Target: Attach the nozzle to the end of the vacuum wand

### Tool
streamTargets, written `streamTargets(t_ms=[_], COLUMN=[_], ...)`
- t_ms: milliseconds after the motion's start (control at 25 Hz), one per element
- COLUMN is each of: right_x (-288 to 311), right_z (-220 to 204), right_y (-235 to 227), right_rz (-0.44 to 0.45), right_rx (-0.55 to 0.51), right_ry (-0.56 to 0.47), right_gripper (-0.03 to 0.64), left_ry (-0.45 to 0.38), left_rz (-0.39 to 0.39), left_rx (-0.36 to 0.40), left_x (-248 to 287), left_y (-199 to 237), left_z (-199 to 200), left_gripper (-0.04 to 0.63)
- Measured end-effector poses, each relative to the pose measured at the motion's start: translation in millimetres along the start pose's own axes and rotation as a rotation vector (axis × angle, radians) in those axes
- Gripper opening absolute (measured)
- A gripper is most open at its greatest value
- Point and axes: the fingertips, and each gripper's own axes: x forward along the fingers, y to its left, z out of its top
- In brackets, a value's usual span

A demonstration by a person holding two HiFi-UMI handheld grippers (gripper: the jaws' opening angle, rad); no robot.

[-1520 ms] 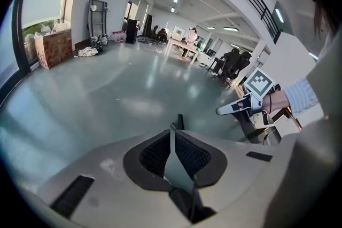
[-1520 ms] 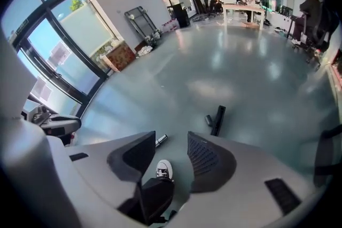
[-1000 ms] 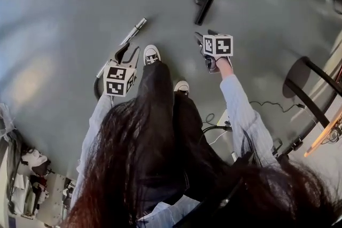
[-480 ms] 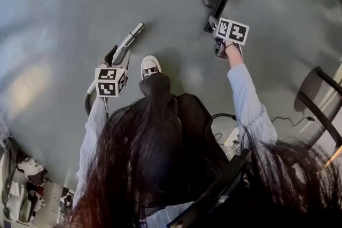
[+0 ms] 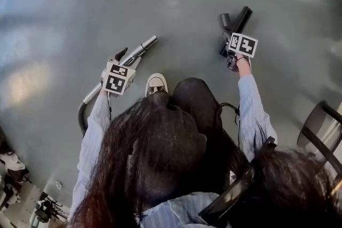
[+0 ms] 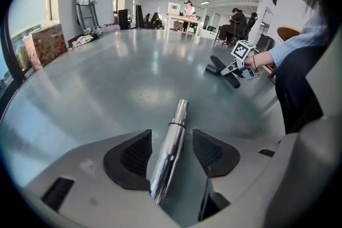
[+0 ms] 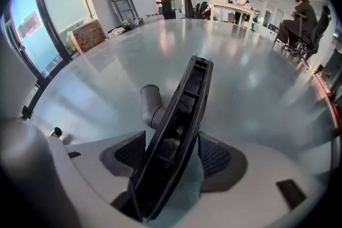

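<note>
Now we crouch over the grey floor (image 5: 176,2) with a gripper in each hand. In the head view the left gripper (image 5: 126,57) sits at about ten o'clock from our white shoe (image 5: 156,83), set over the chrome vacuum wand (image 5: 141,47). The wand lies flat on the floor, its bare narrow end pointing toward two o'clock, while its other end runs back toward seven o'clock into a dark hose (image 5: 81,115). The left jaws have just been opening. In the left gripper view they stand apart, the wand running between the two black pads (image 6: 133,155) with a sliver of floor showing on each side.

The right gripper (image 5: 228,52) is at about two o'clock from the shoe, well apart from the wand's free end. It is set over the near end of the black nozzle (image 5: 240,17), which lies on the floor and stretches away toward one o'clock. These jaws too have just been opening and stand wide. The nozzle body passes between the ribbed pads (image 7: 214,160) and close beside them, yet we see no squeeze on it. Its grey round neck (image 7: 151,104) juts out toward ten o'clock in the right gripper view.
</note>
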Motion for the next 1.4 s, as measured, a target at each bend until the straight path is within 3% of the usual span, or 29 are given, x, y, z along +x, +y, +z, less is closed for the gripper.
streamTargets(t_ms=[240,400,600,920,1120,1280,1400], right_x=[17,17,7,9,27,33,35], right_z=[-7,-1,12,17,-4,-18,-15], right_y=[-5,2,46,168,234,269,278], right_rz=[0.024,0.004,0.095,0.383,0.447,0.471,0.493], right_rx=[-0.004,-0.114,-0.432,-0.941,-1.266,-1.445,-1.478], right_ry=[0.041,0.058,0.002,-0.052,-0.053,-0.043,-0.038], right_gripper=[0.287,0.272,0.252,0.252,0.252,0.252,0.252], left_ry=[0.02,0.045,0.08,0.143,0.161,0.185,0.204], left_rz=[0.003,0.031,0.035,0.034,0.043,0.04,0.008], left_rx=[0.077,0.101,0.073,0.095,0.086,0.09,0.108], left_x=[20,33,43,56,65,60,65], left_y=[-16,-13,-6,4,21,27,22], left_z=[-20,-29,-38,-59,-79,-89,-84], left_gripper=[0.218,0.218,0.218,0.218,0.216,0.216,0.21])
